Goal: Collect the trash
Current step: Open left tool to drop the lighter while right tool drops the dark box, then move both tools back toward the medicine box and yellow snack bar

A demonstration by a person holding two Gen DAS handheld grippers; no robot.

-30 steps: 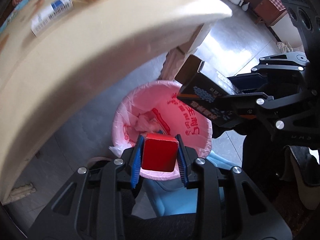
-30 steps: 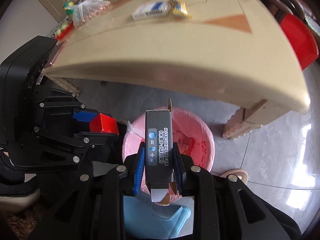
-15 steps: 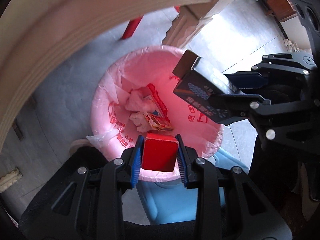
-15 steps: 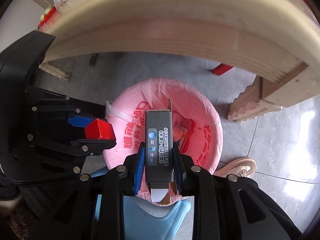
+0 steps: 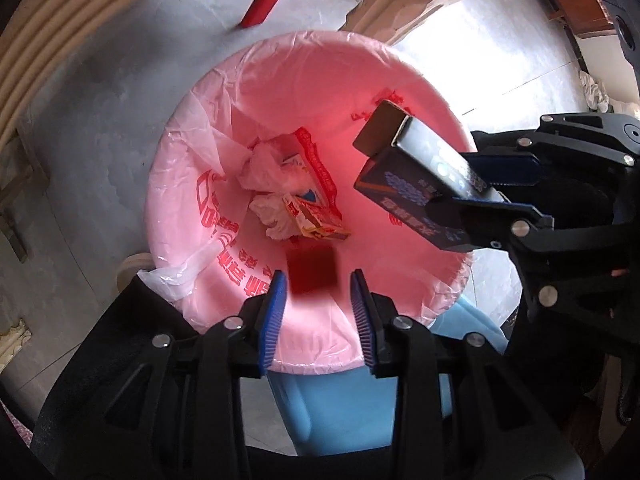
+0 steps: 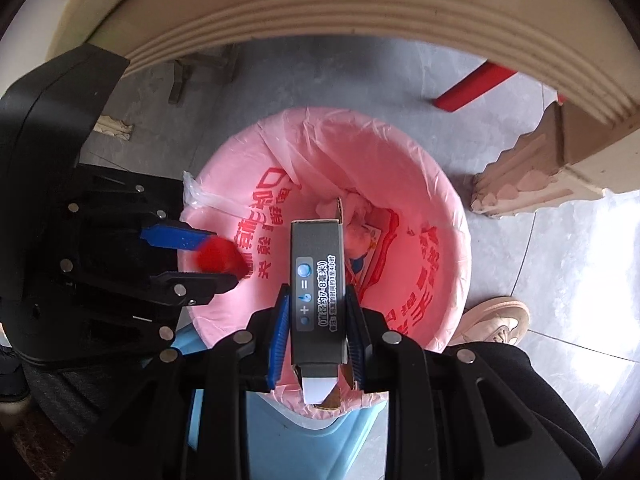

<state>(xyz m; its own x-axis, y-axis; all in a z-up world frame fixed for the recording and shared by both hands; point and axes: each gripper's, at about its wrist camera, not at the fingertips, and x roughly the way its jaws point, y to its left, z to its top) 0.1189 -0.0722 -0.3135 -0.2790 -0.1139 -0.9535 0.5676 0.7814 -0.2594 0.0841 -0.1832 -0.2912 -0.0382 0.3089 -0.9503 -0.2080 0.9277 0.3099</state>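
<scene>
The left gripper (image 5: 318, 300) has just been spread; the small red cardboard box (image 5: 312, 270) is seen blurred, loose between its pads, over the pink-lined bin (image 5: 192, 184). The dark oblong carton (image 6: 318, 292) is pinched by the right gripper (image 6: 318, 332), best released over the bin's middle.

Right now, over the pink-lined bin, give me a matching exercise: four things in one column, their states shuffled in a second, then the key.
Things:
1. red block
2. dark carton
3. crumpled white paper
4. beige shoe

States:
A. on the floor tiles beside the bin
B. clamped in the right gripper
C. lying at the bottom of the bin
D. blurred, loose between the left gripper jaws, which have just been opening

Pairs: 1-D, 2-B, 3-C, 4-A
</scene>
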